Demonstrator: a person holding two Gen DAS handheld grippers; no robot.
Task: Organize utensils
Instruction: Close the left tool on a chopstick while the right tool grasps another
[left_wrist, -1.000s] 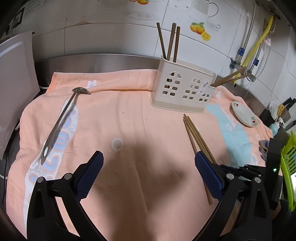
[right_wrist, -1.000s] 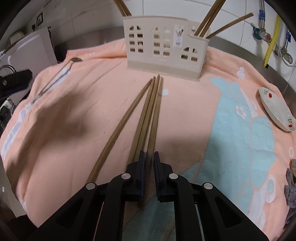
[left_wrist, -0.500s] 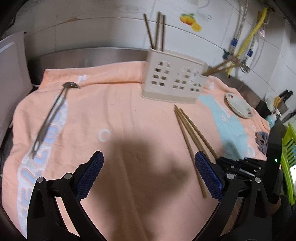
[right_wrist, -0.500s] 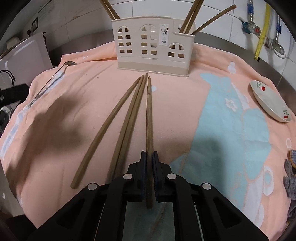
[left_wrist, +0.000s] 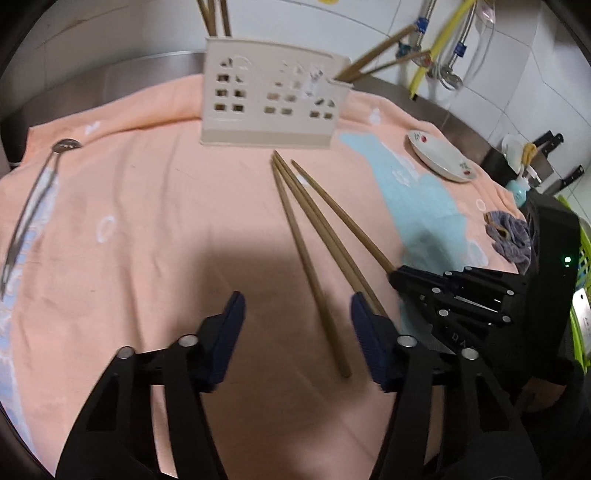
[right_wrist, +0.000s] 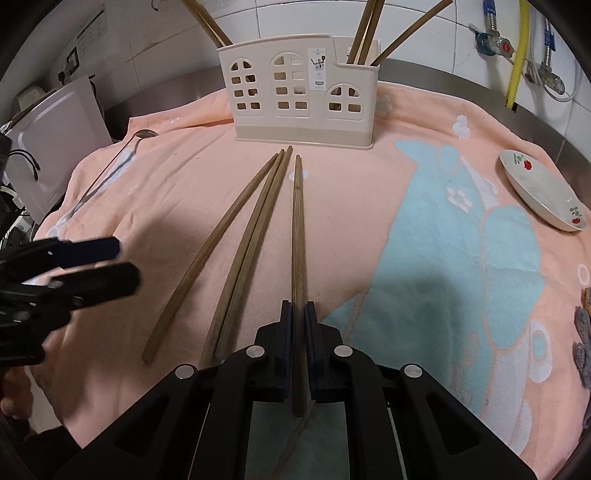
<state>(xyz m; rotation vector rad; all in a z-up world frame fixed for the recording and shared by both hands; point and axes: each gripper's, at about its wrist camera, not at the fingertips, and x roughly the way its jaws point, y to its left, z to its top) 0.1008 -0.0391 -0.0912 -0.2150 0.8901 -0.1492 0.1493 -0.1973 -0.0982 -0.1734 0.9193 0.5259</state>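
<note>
A cream utensil holder (left_wrist: 273, 107) (right_wrist: 299, 103) with chopsticks standing in it sits at the back of the peach towel (left_wrist: 147, 221). Three loose wooden chopsticks (left_wrist: 303, 251) (right_wrist: 255, 243) lie on the towel in front of it. My right gripper (right_wrist: 298, 317) (left_wrist: 395, 275) is shut on the near end of a fourth chopstick (right_wrist: 298, 229), angled apart from the others. My left gripper (left_wrist: 297, 325) (right_wrist: 127, 263) hovers low over the loose chopsticks' near ends. Its jaws are closing, and the leftmost chopstick runs between them untouched. A metal spoon (left_wrist: 37, 192) (right_wrist: 110, 170) lies far left.
A small flowered plate (left_wrist: 439, 158) (right_wrist: 539, 192) rests at the towel's right edge, with a grey rag (left_wrist: 509, 236) nearer. A white board (right_wrist: 55, 140) leans at the left. Knives and a green rack (left_wrist: 583, 302) stand far right. Pipes run along the tiled wall.
My left gripper has swung right and down over the loose chopsticks, and its jaws have narrowed. The right gripper has pulled one chopstick away from the other three.
</note>
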